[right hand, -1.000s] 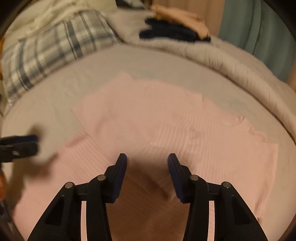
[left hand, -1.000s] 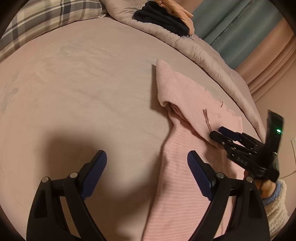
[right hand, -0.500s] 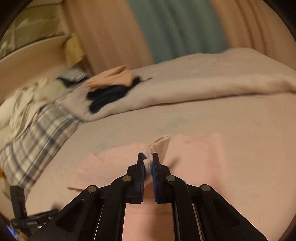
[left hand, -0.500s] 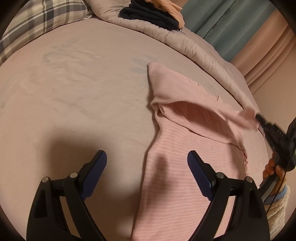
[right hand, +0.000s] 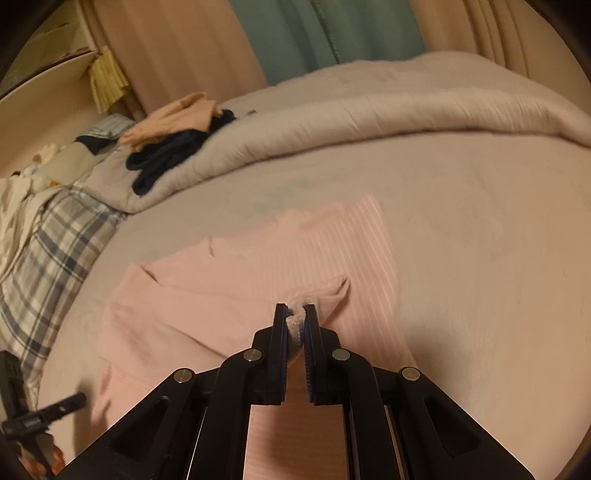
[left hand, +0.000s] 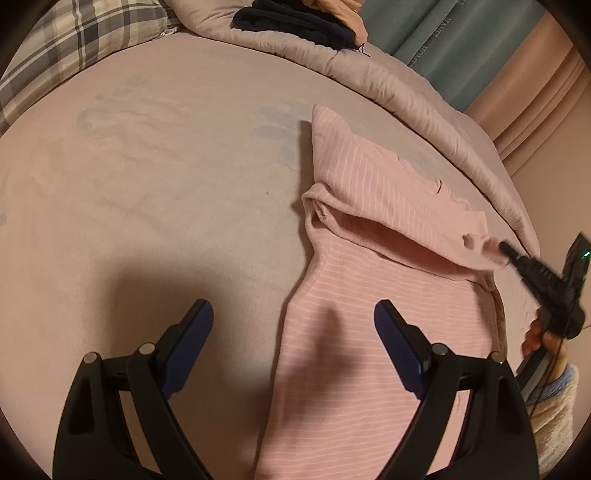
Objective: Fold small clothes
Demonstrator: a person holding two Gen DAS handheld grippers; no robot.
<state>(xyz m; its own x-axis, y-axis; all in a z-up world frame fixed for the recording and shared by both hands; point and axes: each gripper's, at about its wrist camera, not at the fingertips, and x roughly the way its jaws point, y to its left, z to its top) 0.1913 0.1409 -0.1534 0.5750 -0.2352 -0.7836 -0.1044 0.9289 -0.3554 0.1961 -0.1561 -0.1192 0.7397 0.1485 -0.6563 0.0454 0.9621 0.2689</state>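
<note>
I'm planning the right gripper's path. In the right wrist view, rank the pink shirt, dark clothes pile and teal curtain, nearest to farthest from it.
1. Pink shirt: pinched in the right gripper, just ahead.
2. Dark clothes pile: upper left, on the rolled duvet.
3. Teal curtain: top, behind the bed.

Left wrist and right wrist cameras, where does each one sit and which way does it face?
Left wrist: on the open left gripper, looking down at the pink striped top on the bed; a hand shows.
Right wrist: on the right gripper, shut on the top's edge, facing the duvet.
Shared: top, duvet, plaid pillow.
</note>
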